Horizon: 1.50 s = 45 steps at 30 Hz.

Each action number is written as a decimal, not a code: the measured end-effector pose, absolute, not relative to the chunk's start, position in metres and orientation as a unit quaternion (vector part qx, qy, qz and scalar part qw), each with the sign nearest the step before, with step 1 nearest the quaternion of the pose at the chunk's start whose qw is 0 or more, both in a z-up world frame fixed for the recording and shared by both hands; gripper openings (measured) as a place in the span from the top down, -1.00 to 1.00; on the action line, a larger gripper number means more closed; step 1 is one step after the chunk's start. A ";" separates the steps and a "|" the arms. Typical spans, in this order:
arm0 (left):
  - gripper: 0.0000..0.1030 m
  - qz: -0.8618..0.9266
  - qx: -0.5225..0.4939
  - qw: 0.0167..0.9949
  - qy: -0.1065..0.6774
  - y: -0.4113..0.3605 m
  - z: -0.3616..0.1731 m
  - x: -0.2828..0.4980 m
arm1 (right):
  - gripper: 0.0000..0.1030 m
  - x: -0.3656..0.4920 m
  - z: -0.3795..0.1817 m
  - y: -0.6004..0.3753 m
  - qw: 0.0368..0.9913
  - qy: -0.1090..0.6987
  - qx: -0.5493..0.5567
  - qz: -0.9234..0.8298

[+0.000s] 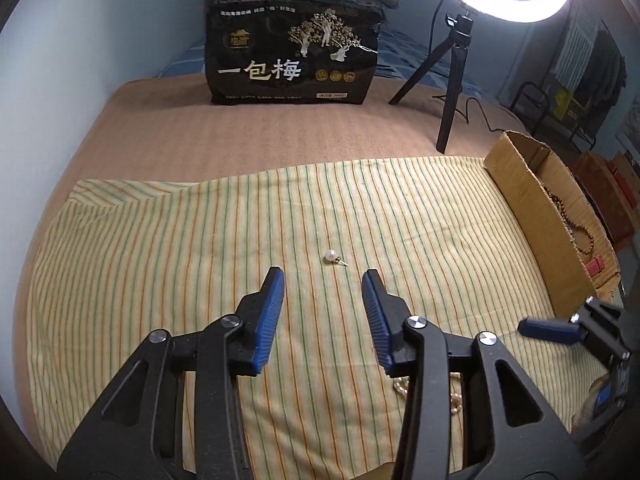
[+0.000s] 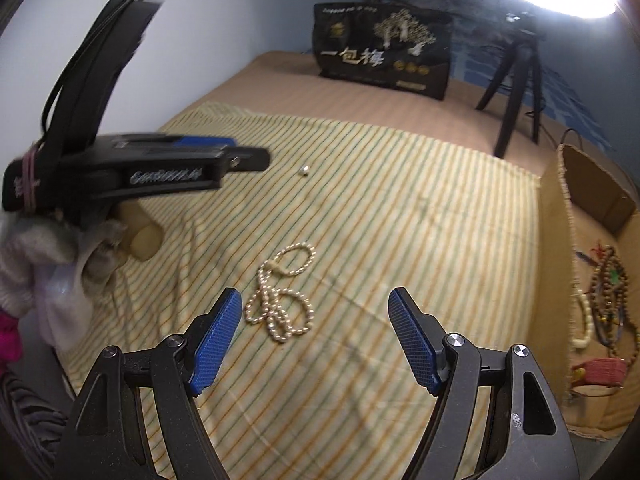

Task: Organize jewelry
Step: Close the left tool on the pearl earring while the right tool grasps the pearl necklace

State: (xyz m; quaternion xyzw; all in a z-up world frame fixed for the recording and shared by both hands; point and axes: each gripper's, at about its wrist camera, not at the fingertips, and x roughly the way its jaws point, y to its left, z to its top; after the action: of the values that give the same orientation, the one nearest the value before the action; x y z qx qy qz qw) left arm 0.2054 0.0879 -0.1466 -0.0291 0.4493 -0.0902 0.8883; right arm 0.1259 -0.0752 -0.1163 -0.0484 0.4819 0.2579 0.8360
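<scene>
A small pearl earring (image 1: 332, 257) lies on the striped yellow cloth (image 1: 160, 248), just ahead of my open, empty left gripper (image 1: 323, 280). It also shows in the right wrist view (image 2: 304, 170). A pearl necklace (image 2: 280, 296) lies coiled on the cloth just ahead of my open, empty right gripper (image 2: 316, 300); a bit of it shows under the left gripper's right finger (image 1: 404, 386). The cardboard box (image 1: 536, 208) at the right holds several bead strands (image 2: 608, 292). The left gripper (image 2: 232, 152) hovers at the left in the right wrist view.
A black snack bag (image 1: 292, 56) stands at the back of the bed. A ring light on a black tripod (image 1: 452, 80) stands at the back right. The wall is on the left. The right gripper's fingertip (image 1: 548, 328) shows at the right, near the box.
</scene>
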 end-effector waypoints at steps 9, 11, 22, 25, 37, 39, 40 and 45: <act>0.20 -0.103 -0.019 0.885 0.454 0.088 -0.165 0.215 | -0.46 0.119 -0.141 -0.045 0.822 0.490 -0.088 0.277; 0.20 -0.105 -0.018 0.885 0.453 0.089 -0.167 0.216 | -0.46 0.119 -0.144 -0.041 0.823 0.490 -0.102 0.269; 0.32 -0.121 -0.003 0.881 0.458 0.078 -0.184 0.228 | -0.18 0.134 -0.156 -0.039 0.830 0.485 -0.133 0.240; 0.43 -0.125 -0.001 0.880 0.458 0.073 -0.187 0.232 | -0.08 0.139 -0.156 -0.040 0.832 0.482 -0.133 0.240; 0.68 -0.132 -0.001 0.879 0.457 0.068 -0.195 0.240 | 0.10 0.148 -0.155 -0.045 0.835 0.477 -0.119 0.245; 0.68 -0.132 -0.001 0.880 0.456 0.068 -0.195 0.240 | 0.18 0.148 -0.155 -0.044 0.832 0.482 -0.118 0.250; 0.68 -0.132 0.000 0.880 0.456 0.067 -0.196 0.240 | 0.30 0.148 -0.155 -0.044 0.832 0.481 -0.119 0.251; 0.69 -0.130 -0.002 0.881 0.455 0.067 -0.196 0.240 | 0.80 0.150 -0.153 -0.044 0.828 0.485 -0.114 0.257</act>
State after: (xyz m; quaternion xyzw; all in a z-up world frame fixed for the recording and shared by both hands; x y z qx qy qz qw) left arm 0.2399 0.0674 -0.1959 -0.0016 0.4553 -0.1305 0.8807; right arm 0.1499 -0.0444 -0.1532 -0.1144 0.4847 0.2568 0.8283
